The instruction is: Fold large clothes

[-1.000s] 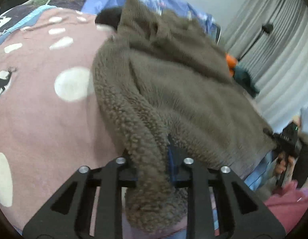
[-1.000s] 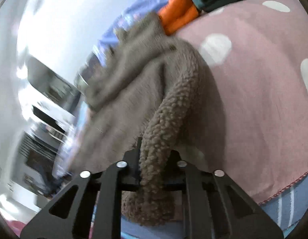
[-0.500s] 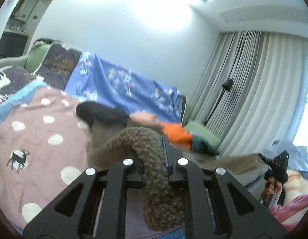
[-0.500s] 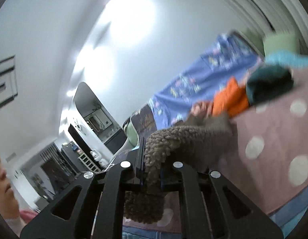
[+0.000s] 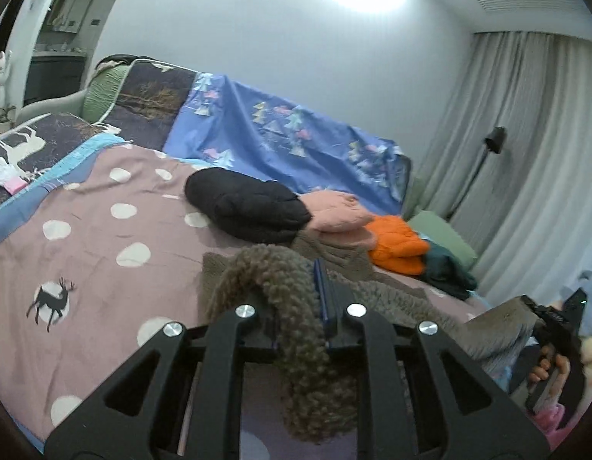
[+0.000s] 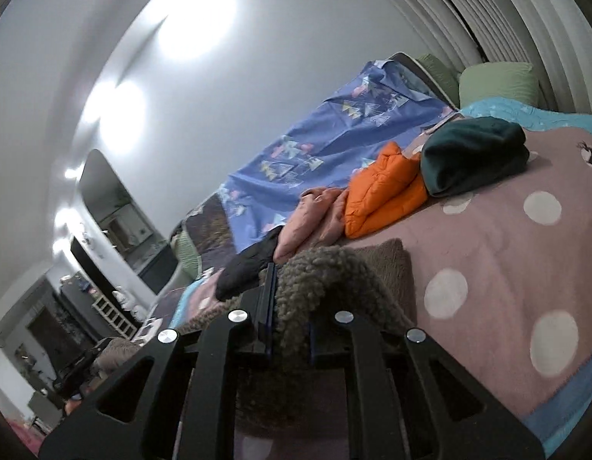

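Note:
A large brown fleece garment (image 5: pixel 292 280) lies on the pink dotted bedspread (image 5: pixel 104 237), its near edge lifted. My left gripper (image 5: pixel 296 306) is shut on a thick fold of the fleece, which hangs down between the fingers. My right gripper (image 6: pixel 290 314) is shut on another part of the same fleece (image 6: pixel 326 272), which bulges up over the jaws. In the left wrist view the right gripper (image 5: pixel 552 322) shows at the far right, holding the fleece's other end.
Folded clothes lie in a row at the back of the bed: a black jacket (image 5: pixel 250 207), a pink garment (image 5: pixel 338 211), an orange jacket (image 6: pixel 384 188), a dark green garment (image 6: pixel 476 153). A blue patterned sheet (image 5: pixel 288 138) covers the headboard. Curtains (image 5: pixel 533 153) hang at the right.
Both grippers have lifted and tilted up with the fleece edge. The views went from looking down at the spread garment to looking across the bed at the wall.

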`<state>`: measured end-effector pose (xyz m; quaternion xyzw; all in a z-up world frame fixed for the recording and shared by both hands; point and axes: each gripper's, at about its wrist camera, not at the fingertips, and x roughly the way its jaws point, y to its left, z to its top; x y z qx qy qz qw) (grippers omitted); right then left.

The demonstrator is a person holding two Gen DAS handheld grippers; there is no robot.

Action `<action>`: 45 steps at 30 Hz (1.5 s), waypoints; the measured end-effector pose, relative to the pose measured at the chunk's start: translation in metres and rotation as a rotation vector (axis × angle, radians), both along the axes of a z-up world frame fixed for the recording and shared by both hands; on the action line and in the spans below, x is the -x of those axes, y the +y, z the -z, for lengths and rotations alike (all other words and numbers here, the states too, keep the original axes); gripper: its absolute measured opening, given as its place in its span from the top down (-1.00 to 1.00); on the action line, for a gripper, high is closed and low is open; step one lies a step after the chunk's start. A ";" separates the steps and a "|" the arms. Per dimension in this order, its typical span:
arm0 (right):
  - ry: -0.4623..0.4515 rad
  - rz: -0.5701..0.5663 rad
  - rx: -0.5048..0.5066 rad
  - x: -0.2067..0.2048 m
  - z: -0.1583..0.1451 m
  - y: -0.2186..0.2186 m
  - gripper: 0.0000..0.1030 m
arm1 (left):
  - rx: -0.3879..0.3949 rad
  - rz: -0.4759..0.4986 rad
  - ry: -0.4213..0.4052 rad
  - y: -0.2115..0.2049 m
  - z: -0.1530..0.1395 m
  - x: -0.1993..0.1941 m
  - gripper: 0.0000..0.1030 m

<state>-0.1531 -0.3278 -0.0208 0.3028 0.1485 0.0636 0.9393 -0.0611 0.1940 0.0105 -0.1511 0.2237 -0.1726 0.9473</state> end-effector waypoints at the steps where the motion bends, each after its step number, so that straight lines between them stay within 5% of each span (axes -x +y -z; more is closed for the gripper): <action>1: 0.001 0.024 0.035 -0.015 -0.003 0.003 0.76 | -0.011 -0.011 0.003 -0.003 0.000 -0.010 0.69; 16: 0.069 0.131 0.183 -0.195 0.021 -0.014 0.77 | -0.022 -0.082 0.097 -0.033 0.020 -0.195 0.68; 19: 0.241 0.137 0.223 -0.255 0.070 -0.015 0.77 | -0.153 -0.142 0.207 -0.052 0.075 -0.251 0.65; 21: 0.450 0.112 0.166 -0.296 0.131 -0.020 0.75 | -0.238 -0.164 0.401 -0.062 0.140 -0.288 0.65; 22: 0.487 0.104 0.106 -0.303 0.151 -0.025 0.73 | -0.227 -0.168 0.492 -0.060 0.171 -0.299 0.64; 23: 0.468 0.098 0.032 -0.302 0.156 -0.035 0.73 | -0.157 -0.178 0.482 -0.052 0.176 -0.299 0.64; 32: 0.424 0.043 0.006 -0.289 0.139 -0.040 0.52 | -0.095 -0.134 0.449 -0.043 0.166 -0.291 0.57; 33: 0.414 0.025 0.001 -0.283 0.131 -0.042 0.41 | -0.064 -0.117 0.446 -0.038 0.161 -0.287 0.49; 35: 0.386 0.046 0.012 -0.263 0.112 -0.041 -0.56 | 0.007 -0.083 0.423 -0.029 0.145 -0.276 0.14; 36: 0.348 0.081 0.031 -0.250 0.099 -0.041 -0.59 | 0.070 -0.057 0.396 -0.021 0.133 -0.268 -0.30; 38: 0.299 0.101 0.101 -0.230 0.076 -0.038 -0.59 | 0.131 -0.068 0.324 -0.008 0.109 -0.249 -0.70; 41: 0.266 0.092 0.176 -0.213 0.057 -0.023 -0.59 | 0.132 -0.094 0.176 0.000 0.066 -0.219 -0.70; 43: 0.259 0.051 0.245 -0.213 0.050 -0.003 -0.58 | 0.149 -0.054 0.135 -0.007 0.053 -0.210 -0.68; 45: 0.258 -0.007 0.360 -0.222 0.045 0.031 -0.44 | 0.082 0.010 0.129 -0.035 0.047 -0.207 -0.51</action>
